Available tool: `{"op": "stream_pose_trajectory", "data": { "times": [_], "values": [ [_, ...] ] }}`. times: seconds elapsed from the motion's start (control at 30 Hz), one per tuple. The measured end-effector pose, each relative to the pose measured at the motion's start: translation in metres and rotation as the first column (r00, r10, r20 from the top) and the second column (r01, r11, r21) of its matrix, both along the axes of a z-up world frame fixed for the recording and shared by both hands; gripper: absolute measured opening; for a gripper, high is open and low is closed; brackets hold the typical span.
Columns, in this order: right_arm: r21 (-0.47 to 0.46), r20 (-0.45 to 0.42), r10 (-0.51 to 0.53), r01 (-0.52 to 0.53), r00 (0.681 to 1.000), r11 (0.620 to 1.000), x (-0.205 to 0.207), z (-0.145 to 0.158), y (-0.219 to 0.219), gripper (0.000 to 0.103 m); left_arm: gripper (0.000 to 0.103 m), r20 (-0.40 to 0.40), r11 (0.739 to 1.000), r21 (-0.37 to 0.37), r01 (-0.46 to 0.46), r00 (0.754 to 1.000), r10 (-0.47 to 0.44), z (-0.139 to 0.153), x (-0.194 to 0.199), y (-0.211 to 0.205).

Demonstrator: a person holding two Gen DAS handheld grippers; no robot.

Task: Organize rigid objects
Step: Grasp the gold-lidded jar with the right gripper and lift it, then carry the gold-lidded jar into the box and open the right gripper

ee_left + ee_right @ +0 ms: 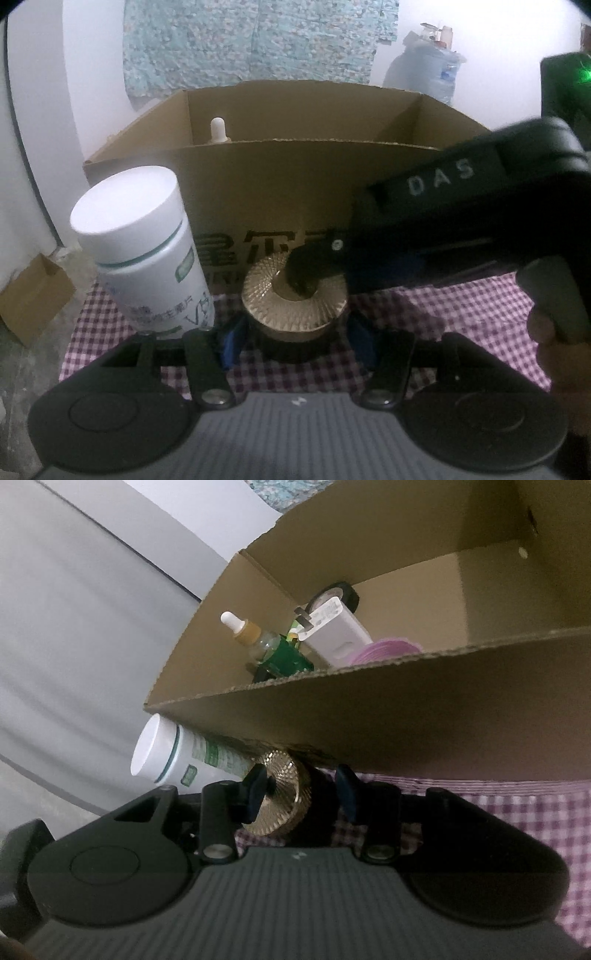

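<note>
The ridged cap [295,295] looked like shiny gold metal; the bottle [147,251] was smooth white plastic, the box [280,184] matt corrugated cardboard, the checked cloth [461,306] woven.

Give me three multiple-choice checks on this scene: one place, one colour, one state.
1. Where is the bottle?
A on the floor
B on the cloth beside the jar
C in a gripper

2. The jar's lid is:
A gold
B red
C blue

3. The box is:
A taped shut
B flattened
C open on top

Answers:
1. B, the bottle stands upright on the checked cloth, next to the jar and outside the box.
2. A, the ribbed lid glints gold in both views.
3. C, the right wrist view looks over the rim at things inside.
</note>
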State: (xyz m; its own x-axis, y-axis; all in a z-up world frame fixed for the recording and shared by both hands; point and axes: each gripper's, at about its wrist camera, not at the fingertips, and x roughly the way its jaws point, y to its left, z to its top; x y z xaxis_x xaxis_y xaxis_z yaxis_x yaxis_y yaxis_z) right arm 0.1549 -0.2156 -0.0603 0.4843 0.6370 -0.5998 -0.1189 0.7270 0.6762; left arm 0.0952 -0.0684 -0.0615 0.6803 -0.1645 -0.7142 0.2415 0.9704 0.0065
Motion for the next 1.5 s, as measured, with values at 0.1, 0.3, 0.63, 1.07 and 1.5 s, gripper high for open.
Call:
{"op": "stream_pose_trajectory", "data": {
  "times": [0.1,0.3,0.63,1.07,1.5],
  "values": [
    [0.019,-0.007,0.004,-0.004,1.0,1.0,0.003,-0.003,0.003,0.04,0.057,0.001,1.0,0.006,-0.013,1.0,0.013,-0.006,0.008,-0.002],
    [0.005,-0.001,0.006,-0.006,1.0,1.0,0.0,0.0,0.007,0.039,0.057,-0.002,1.0,-0.005,-0.025,1.0,0.025,-0.001,0.005,-0.003],
    [-0.017,0.003,-0.014,0.014,1.0,1.0,-0.022,0.015,0.003,0.039,0.057,-0.004,1.0,-0.024,-0.003,1.0,0.003,0.018,-0.017,-0.007],
    [-0.05,0.22,-0.014,0.026,0.975,0.998,-0.029,0.122,-0.01,0.04,0.057,0.131,0.998,-0.06,0.036,0.991,-0.028,0.116,-0.004,-0.02],
    [-0.113,0.096,-0.032,0.043,0.995,0.993,0.12,0.132,-0.048,0.042,0.057,-0.023,0.997,-0.071,0.012,1.0,-0.014,0.107,0.148,-0.054]
  ]
}}
